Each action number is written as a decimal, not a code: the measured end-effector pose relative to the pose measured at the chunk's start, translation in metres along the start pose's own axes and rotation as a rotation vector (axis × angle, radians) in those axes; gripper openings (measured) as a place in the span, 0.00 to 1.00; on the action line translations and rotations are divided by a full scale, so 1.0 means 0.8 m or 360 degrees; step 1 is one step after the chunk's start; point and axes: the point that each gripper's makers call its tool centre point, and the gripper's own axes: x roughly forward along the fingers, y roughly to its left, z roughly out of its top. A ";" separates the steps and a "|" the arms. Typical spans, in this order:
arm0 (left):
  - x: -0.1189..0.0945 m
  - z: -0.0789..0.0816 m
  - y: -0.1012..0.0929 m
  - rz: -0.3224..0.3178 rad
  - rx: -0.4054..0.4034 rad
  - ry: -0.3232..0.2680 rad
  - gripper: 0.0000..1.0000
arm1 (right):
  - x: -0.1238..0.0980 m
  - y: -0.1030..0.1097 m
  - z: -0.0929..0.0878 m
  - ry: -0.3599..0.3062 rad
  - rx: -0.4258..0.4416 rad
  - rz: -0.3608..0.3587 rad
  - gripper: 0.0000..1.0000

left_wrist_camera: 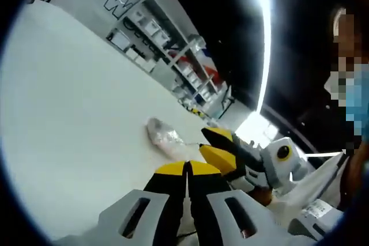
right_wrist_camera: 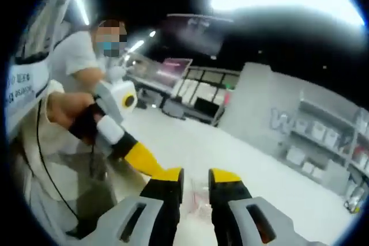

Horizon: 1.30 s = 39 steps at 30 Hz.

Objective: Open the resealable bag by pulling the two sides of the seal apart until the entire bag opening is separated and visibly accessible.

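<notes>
Left gripper view gives me my left gripper (left_wrist_camera: 187, 168) with its yellow-tipped jaws pressed together and nothing visible between them. Just beyond the tips, the right gripper (left_wrist_camera: 216, 145) comes in from the right, its two yellow tips a little apart. Past both lies the resealable bag (left_wrist_camera: 162, 135), a crumpled clear packet flat on the white table (left_wrist_camera: 75, 119), out in the open and well away from the far edge; neither gripper touches it as far as I can see.

Right gripper view shows me something different: the right gripper (right_wrist_camera: 196, 180) with a clear gap between its jaws, and through that gap a faint, blurred patch of clear plastic on the table (right_wrist_camera: 271, 171), which I take for the bag though I cannot be sure. The left gripper (right_wrist_camera: 151, 168) reaches in from the left, held by a person's hand (right_wrist_camera: 69, 110).

Along the table's far edge I see grey shelving (left_wrist_camera: 164, 41) stacked with small white boxes, a pale wall with large outlined letters, and bright strip lights on a dark ceiling.
</notes>
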 end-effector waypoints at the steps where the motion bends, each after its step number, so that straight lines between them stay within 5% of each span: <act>1: 0.000 0.000 0.000 0.0001 0.0004 0.0002 0.00 | 0.002 0.000 -0.003 0.0018 0.0012 0.0015 0.14; 5: -0.001 0.000 0.000 0.0000 0.0009 -0.0004 0.00 | 0.006 0.013 -0.017 0.0085 0.0095 0.0105 0.12; 9: 0.000 -0.002 0.001 0.0016 0.0034 0.0008 0.00 | 0.005 0.012 -0.025 0.0136 0.0070 0.0096 0.00; 17: 0.001 -0.002 0.002 0.0030 0.0050 0.0000 0.00 | 0.002 0.004 -0.019 0.0079 0.0197 0.0057 0.00; 21: -0.003 0.011 -0.004 0.0007 0.0120 -0.0121 0.00 | 0.000 0.005 -0.011 -0.0007 0.0341 0.0062 0.00; 25: -0.006 0.014 -0.004 0.0048 0.0209 -0.0133 0.01 | 0.000 -0.001 -0.008 -0.0038 0.0354 0.0038 0.00; 28: -0.009 0.017 0.002 0.0119 0.0268 -0.0137 0.16 | 0.000 -0.002 -0.010 -0.0034 0.0351 0.0031 0.00; 31: -0.019 0.040 -0.002 0.0128 0.0370 -0.0296 0.20 | 0.001 0.001 -0.010 -0.0039 0.0370 0.0042 0.00; 34: -0.033 0.075 -0.013 0.0095 0.0493 -0.0551 0.34 | 0.002 0.003 -0.010 -0.0038 0.0368 0.0050 0.00; 36: -0.038 0.085 -0.028 0.0005 0.0558 -0.0619 0.39 | 0.003 0.005 -0.011 -0.0039 0.0375 0.0056 0.00; 38: -0.038 0.081 -0.031 -0.0012 0.0553 -0.0572 0.39 | 0.004 0.007 -0.012 -0.0039 0.0396 0.0067 0.00; 39: -0.034 0.069 -0.026 0.0018 0.0567 -0.0462 0.39 | 0.005 0.008 -0.013 -0.0038 0.0413 0.0075 0.00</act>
